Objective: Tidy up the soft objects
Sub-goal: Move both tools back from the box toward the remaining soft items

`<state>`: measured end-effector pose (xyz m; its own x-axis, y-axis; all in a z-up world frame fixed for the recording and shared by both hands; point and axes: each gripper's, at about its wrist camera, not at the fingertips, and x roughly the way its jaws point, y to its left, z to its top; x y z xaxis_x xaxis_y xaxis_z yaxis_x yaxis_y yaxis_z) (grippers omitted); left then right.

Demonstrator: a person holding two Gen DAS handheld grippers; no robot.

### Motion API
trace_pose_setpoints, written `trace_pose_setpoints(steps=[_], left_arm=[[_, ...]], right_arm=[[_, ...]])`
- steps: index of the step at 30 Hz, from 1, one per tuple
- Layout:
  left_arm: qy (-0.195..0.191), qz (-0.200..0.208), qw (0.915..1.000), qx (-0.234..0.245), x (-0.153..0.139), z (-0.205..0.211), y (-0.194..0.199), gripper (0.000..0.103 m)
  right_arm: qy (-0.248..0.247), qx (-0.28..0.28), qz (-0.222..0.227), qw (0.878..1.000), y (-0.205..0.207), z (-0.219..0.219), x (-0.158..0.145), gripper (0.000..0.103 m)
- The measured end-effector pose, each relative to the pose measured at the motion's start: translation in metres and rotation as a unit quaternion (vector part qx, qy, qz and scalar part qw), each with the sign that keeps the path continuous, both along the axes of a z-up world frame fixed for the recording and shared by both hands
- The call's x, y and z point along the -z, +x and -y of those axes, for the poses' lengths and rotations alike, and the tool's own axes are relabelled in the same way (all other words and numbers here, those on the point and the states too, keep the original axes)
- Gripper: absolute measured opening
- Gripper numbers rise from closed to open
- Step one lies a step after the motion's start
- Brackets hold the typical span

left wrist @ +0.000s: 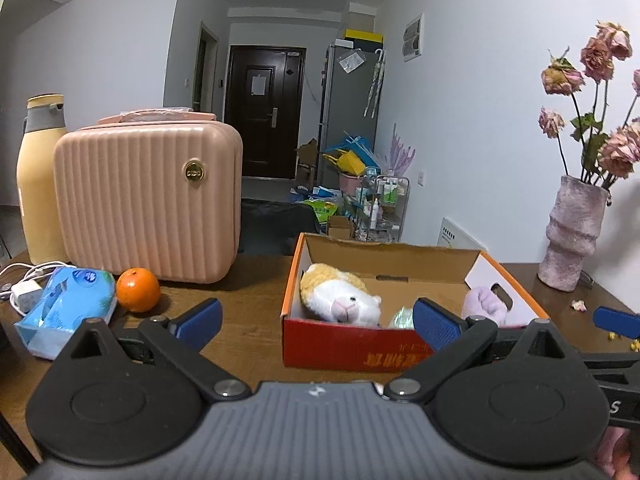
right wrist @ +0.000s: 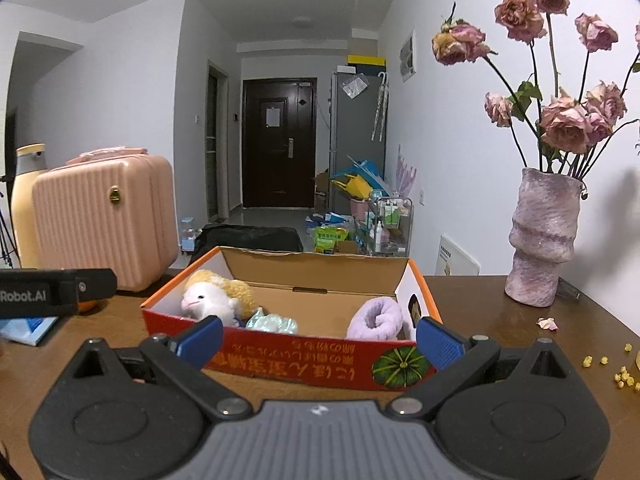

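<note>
So the risky bit here, as far as I can judge: both claws sit right up against the near wall of the cardboard box [right wrist: 304, 360], and that box looks light. Nudge forward with the fingers low and you'd likely shove the whole box across the table [right wrist: 500, 320] instead of reaching into it. If it slides away from the claws it heads toward the far table edge. Off to the right of the right gripper [right wrist: 319, 339] there's the vase [right wrist: 540, 240] with dried roses, top-heavy by the look of it, so a wide swing that way could tip it.

Claw status: the right gripper is spread wide, nothing between the fingers, not touching anything I can see. Its tips frame the front wall of the box. The left gripper [left wrist: 318, 319] is also spread wide and empty, hovering just short of the box's near left corner.

Just past the tips, inside the box: the plush hamster [right wrist: 208, 300] sits at the left end, a small shiny teal thing [right wrist: 272, 323] next to it toward the middle (can't tell what it is), and the rolled lilac sock [right wrist: 376, 318] at the right end. So the soft stuff seems already boxed.

Left of the left gripper, a tissue pack [left wrist: 66, 308] lies on the table beside an orange [left wrist: 138, 290]. If that pack counts as soft, it's the leftover. Grabbing it carelessly could roll the orange. Behind those stands the pink case [left wrist: 148, 200] and a bottle [left wrist: 40, 180].
</note>
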<state>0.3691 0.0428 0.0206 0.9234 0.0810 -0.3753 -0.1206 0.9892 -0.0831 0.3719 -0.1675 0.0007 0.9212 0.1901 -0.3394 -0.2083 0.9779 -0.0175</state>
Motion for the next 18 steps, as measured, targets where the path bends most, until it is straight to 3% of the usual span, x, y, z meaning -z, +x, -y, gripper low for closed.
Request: trace_pose_setpoints(steps=[18], left_arm=[[0.012,0.009,0.9997,0.02,0.014,0.008,-0.079,0.103]], right_arm=[[0.012,-0.012,0.002,1.0,-0.075,0.016,0.023,0.103]])
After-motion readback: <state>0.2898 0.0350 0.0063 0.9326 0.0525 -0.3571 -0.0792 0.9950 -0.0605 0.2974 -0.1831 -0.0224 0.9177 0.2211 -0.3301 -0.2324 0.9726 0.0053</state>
